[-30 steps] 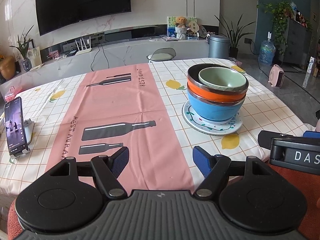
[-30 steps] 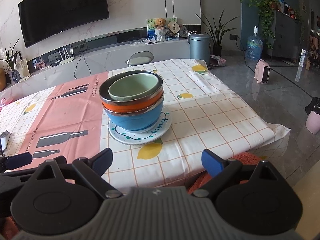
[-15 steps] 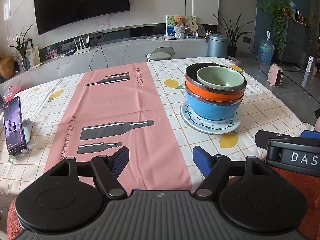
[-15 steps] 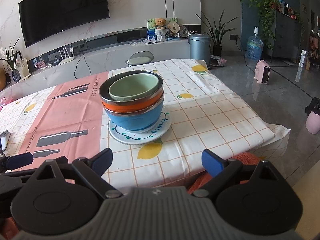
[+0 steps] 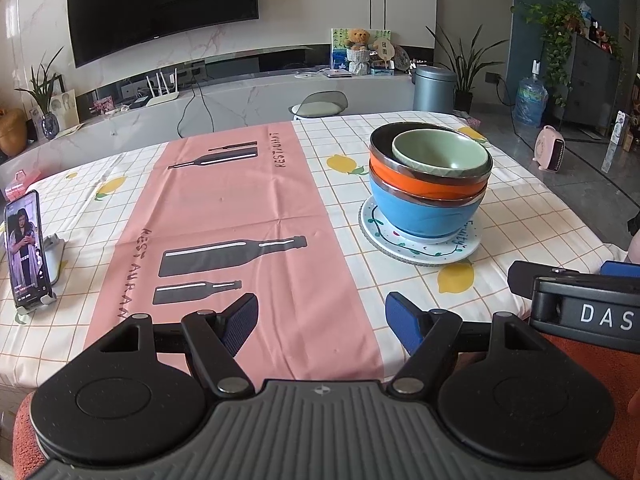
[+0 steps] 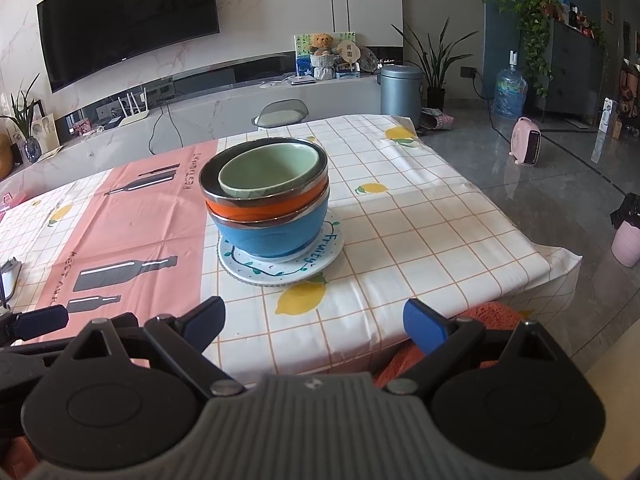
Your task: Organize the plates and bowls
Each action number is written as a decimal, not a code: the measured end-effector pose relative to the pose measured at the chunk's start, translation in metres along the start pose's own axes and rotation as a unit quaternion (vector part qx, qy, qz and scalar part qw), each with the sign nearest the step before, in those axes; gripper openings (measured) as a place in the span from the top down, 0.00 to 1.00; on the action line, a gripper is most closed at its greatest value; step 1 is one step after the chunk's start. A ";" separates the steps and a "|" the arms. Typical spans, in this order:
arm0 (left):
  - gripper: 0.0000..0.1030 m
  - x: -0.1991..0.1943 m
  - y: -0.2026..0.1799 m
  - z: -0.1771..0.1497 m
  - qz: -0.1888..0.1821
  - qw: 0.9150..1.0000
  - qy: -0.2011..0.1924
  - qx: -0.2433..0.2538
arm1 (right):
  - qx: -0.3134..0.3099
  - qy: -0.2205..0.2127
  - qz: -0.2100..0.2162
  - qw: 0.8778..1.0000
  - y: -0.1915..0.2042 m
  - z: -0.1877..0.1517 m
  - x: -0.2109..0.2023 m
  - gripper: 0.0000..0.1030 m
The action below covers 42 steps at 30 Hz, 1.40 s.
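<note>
Counter ahead: my right gripper point(image 6: 314, 314), nearer, has the bowl stack point(image 6: 266, 204) at twelve o'clock; both jaws spread, empty.

Black left gripper point(image 5: 321, 320), blue-padded jaws, ribbed grey body (right gripper point(image 6: 314, 320) matches).

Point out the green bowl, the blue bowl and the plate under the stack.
green bowl point(image 6: 269, 171), right wrist view, on its inner wall.
blue bowl point(image 6: 276, 236), right wrist view, on its outer side.
plate point(image 6: 276, 274), right wrist view, on its bare near rim.
</note>
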State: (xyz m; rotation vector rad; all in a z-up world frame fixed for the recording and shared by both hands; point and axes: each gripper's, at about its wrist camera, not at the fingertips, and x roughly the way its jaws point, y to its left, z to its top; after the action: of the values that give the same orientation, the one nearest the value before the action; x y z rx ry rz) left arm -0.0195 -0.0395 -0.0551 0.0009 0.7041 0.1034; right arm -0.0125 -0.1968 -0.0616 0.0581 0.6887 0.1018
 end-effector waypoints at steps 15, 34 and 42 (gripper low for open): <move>0.17 0.000 0.000 -0.001 -0.002 1.000 0.004 -0.001 | 0.005 0.002 0.001 1.000 -0.001 -0.001 0.001 0.09; 0.17 0.000 -0.001 -0.002 -0.003 1.000 0.004 -0.001 | 0.008 0.004 -0.001 1.000 -0.002 -0.002 0.001 0.09; 0.17 0.000 0.000 -0.001 -0.003 1.000 0.004 -0.001 | 0.008 0.004 -0.001 1.000 -0.003 -0.002 0.002 0.09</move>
State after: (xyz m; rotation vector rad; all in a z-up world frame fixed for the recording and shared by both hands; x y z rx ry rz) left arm -0.0202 -0.0398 -0.0563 -0.0039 0.7116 0.0985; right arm -0.0126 -0.1992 -0.0645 0.0730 0.6984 0.0946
